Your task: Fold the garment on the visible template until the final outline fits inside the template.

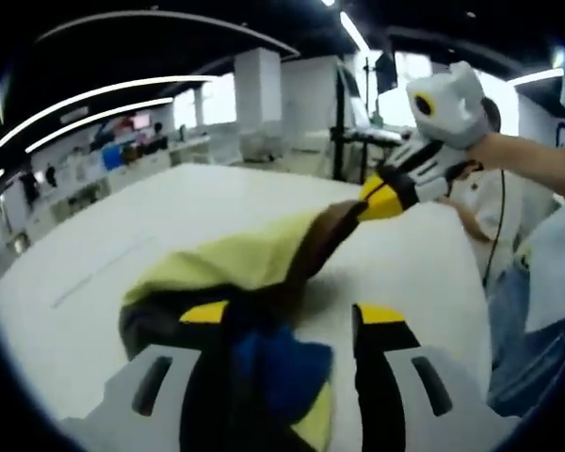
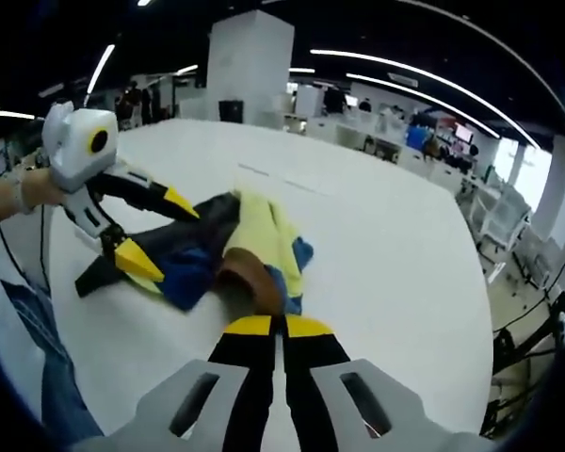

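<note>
Garment: we find the garment (image 2: pixel 235 250) bunched on the white surface (image 2: pixel 377 245), partly lifted.
Left gripper (image 2: pixel 155 231): jaws apart, cloth between them.
Right gripper (image 1: pixel 381 200): jaws closed on a brown edge.
Progress: we judge folding unfinished; template outline indistinct.

garment (image 2: pixel 235 250) on table (image 2: pixel 386 245), between grippers
</note>
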The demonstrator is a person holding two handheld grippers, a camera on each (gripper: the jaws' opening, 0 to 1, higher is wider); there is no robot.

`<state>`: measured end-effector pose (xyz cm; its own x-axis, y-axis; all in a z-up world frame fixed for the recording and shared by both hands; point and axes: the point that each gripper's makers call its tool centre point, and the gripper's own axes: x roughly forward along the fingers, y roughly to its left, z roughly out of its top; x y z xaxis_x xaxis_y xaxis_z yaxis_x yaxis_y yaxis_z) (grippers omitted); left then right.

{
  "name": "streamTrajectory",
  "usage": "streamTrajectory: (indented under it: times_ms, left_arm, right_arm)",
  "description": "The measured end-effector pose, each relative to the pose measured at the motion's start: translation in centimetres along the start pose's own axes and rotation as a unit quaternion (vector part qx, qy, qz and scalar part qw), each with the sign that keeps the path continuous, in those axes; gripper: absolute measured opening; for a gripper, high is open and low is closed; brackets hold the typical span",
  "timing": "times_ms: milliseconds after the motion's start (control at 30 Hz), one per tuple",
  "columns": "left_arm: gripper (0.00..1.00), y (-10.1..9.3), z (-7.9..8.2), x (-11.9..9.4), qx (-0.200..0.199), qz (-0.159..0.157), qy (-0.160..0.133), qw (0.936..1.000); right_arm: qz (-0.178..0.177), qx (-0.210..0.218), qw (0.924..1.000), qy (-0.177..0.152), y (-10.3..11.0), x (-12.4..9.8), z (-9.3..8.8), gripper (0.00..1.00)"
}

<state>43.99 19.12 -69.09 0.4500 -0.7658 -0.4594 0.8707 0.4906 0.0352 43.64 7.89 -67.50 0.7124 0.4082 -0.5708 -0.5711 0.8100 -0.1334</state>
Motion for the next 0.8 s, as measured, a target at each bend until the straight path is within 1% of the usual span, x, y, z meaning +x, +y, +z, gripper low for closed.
streamTrajectory:
  times_ms: [200, 300, 367, 433, 500, 567, 800]
  left_arm:
    - [0.47, -0.1, -0.6, 0.9, 0.031, -0.003, 0.016, 0.9994]
    - [0.47, -0.2, -0.4, 1.1, 0.022, -0.009, 0.012, 0.9996]
    - [0.46, -0.2, -0.3, 1.4, 0.026, -0.008, 0.011, 0.9996]
    - [0.45, 0.3, -0.6, 1.8, 0.044, 0.002, 0.016, 0.9989]
    - [0.43, 0.5, -0.7, 2.1, 0.056, 0.008, 0.017, 0.9983]
    - [0.42, 0.8, -0.7, 2.5, 0.076, 0.019, 0.017, 0.9968]
    - [0.39, 0.6, -1.7, 3.5, 0.088, 0.011, 0.036, 0.9954]
  right_arm:
    - [0.000, 0.003, 1.0000, -0.005, 0.0, -0.2, 0.3, 0.03]
    - [0.000, 0.002, 1.0000, -0.005, 0.0, -0.3, 0.5, 0.03]
    - [0.000, 0.003, 1.0000, -0.007, -0.1, -0.4, 0.6, 0.03]
    - [-0.002, 0.003, 1.0000, -0.009, -0.2, -0.4, 0.8, 0.03]
    - [-0.002, 0.003, 0.9999, -0.011, -0.2, -0.4, 0.9, 0.03]
    - [-0.003, 0.003, 0.9999, -0.012, -0.3, -0.5, 0.9, 0.03]
    - [-0.002, 0.005, 0.9999, -0.016, -0.1, -0.6, 1.1, 0.03]
